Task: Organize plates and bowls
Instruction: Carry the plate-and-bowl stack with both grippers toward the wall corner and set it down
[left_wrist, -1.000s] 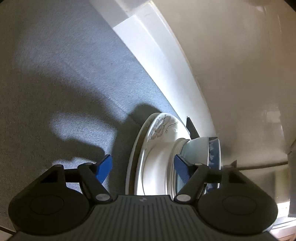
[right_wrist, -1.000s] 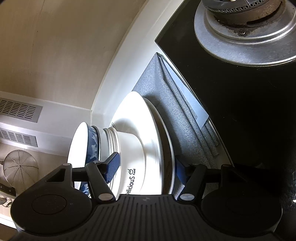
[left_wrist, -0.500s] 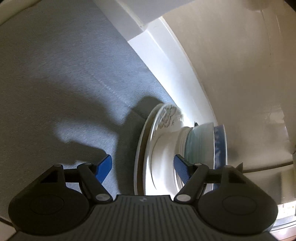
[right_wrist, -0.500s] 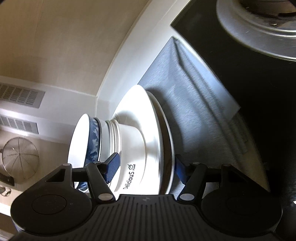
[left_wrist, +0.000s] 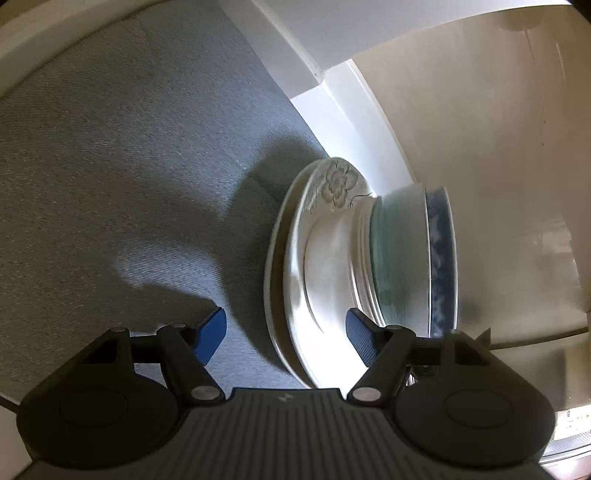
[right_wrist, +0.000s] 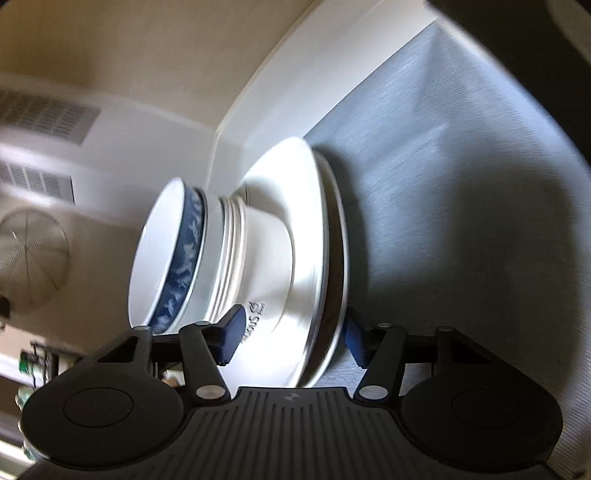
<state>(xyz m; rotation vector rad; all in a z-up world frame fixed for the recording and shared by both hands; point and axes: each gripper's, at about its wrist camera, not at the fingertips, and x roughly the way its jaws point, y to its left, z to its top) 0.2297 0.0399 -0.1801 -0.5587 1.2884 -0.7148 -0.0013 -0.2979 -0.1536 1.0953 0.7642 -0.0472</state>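
The stack of white ceramic plates (right_wrist: 314, 258) topped by nested bowls, the uppermost blue-patterned (right_wrist: 181, 258), stands on the grey cloth-covered worktop (left_wrist: 110, 166) between both tools' fingers: the right tool (right_wrist: 290, 334) has just been closing around its edge, contact unclear, and the left tool (left_wrist: 286, 332) is released.

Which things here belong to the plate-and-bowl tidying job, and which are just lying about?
Belong to the job:
- plates
- white bowl
- blue-patterned bowl
- left hand-held gripper
- right hand-held gripper

Just lying about:
- grey cloth
- wire strainer
- wall vent
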